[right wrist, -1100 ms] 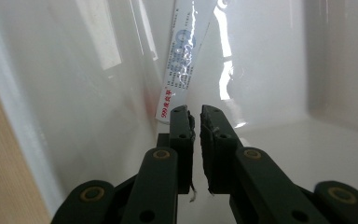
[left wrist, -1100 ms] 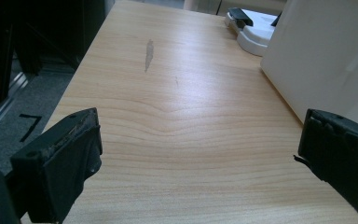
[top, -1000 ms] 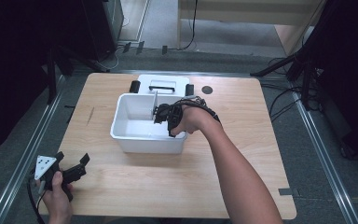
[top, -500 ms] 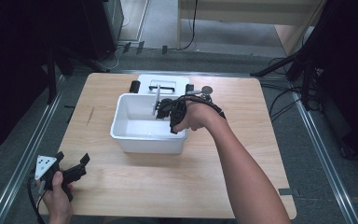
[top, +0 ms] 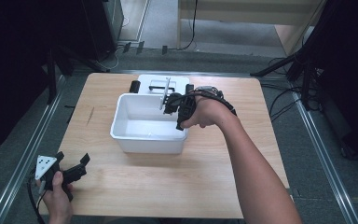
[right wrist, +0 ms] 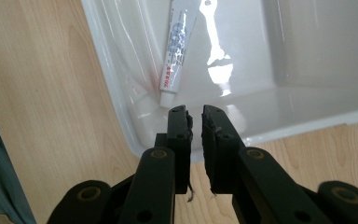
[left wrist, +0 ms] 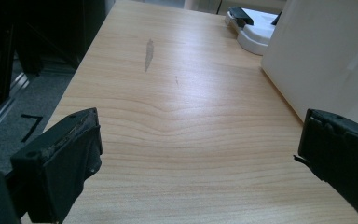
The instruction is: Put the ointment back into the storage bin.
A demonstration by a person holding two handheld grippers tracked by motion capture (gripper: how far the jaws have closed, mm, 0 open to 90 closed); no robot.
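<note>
A white plastic bin [top: 121, 133] stands mid-table. Over its far right corner my right gripper [top: 170, 102] hangs shut on a slim white tube [top: 165, 91], which sticks up from the jaws. In the right gripper view the jaws [right wrist: 195, 112] stand almost together, and the tube [right wrist: 177, 51] with red and blue print meets their tips at its capped end, above the bin's wall [right wrist: 121, 93]. My left gripper [top: 72, 161] rests open at the table's front left corner. Its jaws [left wrist: 200, 135] are wide apart over bare wood beside the bin [left wrist: 317, 56].
A flat white device [top: 179, 83] with black parts lies just behind the bin, and a small black piece [top: 134, 86] sits at its left. A dark streak [top: 90, 115] marks the wood left of the bin. Metal rails run along both table sides.
My right gripper has risen and shifted slightly right over the bin, carrying the tube up with it. The left gripper has stayed put.
</note>
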